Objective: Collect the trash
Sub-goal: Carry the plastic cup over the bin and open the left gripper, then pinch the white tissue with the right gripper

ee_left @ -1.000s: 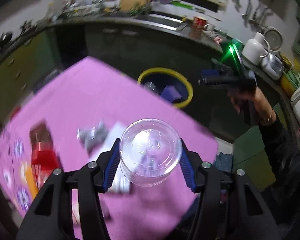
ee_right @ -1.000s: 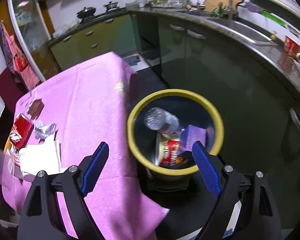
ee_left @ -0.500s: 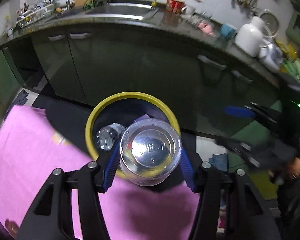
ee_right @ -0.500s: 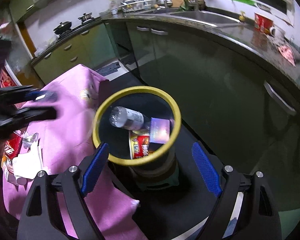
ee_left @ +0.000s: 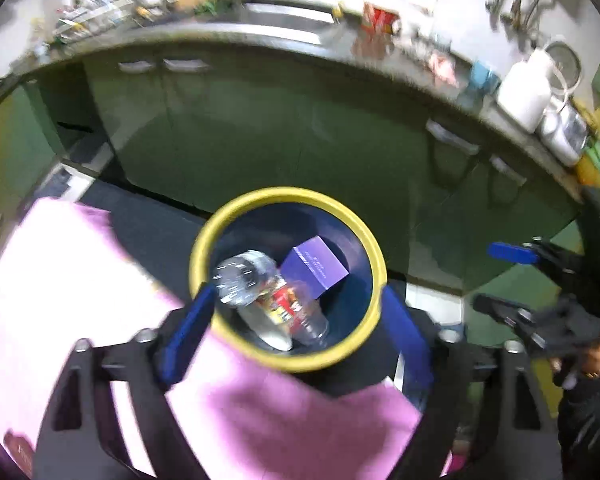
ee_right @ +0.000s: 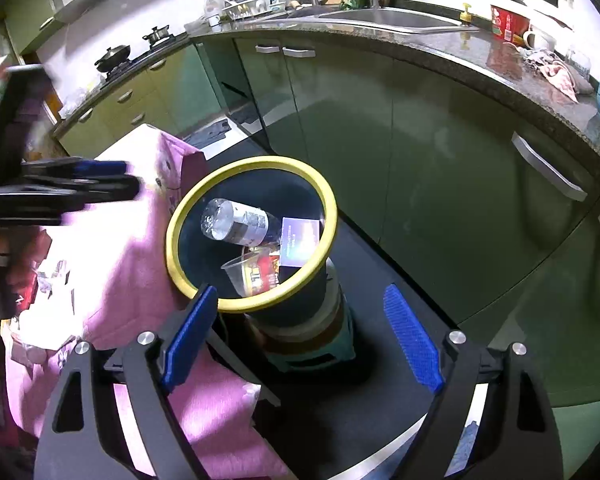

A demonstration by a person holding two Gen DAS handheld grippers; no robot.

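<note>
The dark bin with a yellow rim (ee_left: 204, 240) (ee_right: 172, 224) stands beside the pink-clothed table (ee_left: 60, 280) (ee_right: 120, 272). Inside lie a plastic bottle (ee_left: 240, 276) (ee_right: 236, 222), a purple box (ee_left: 314, 266) (ee_right: 300, 240), a red wrapper (ee_right: 260, 272) and a clear plastic cup (ee_left: 304, 320) (ee_right: 240, 272). My left gripper (ee_left: 298, 304) hovers over the bin, its jaws opening with nothing between them. My right gripper (ee_right: 300, 300) hangs open and empty just right of the bin. White paper (ee_right: 48, 320) and a red packet (ee_right: 24, 296) lie on the table.
Green cabinets (ee_right: 380, 140) under a dark counter curve behind the bin, with a sink (ee_right: 380, 20) and clutter on top. The bin sits on a round stool (ee_right: 312, 344) over dark floor. A white jug (ee_left: 524, 96) stands at the counter's right end.
My left gripper carried the clear cup from over the table to above the bin, then its jaws spread and the cup dropped into the bin. My right gripper drifted slightly right of the bin.
</note>
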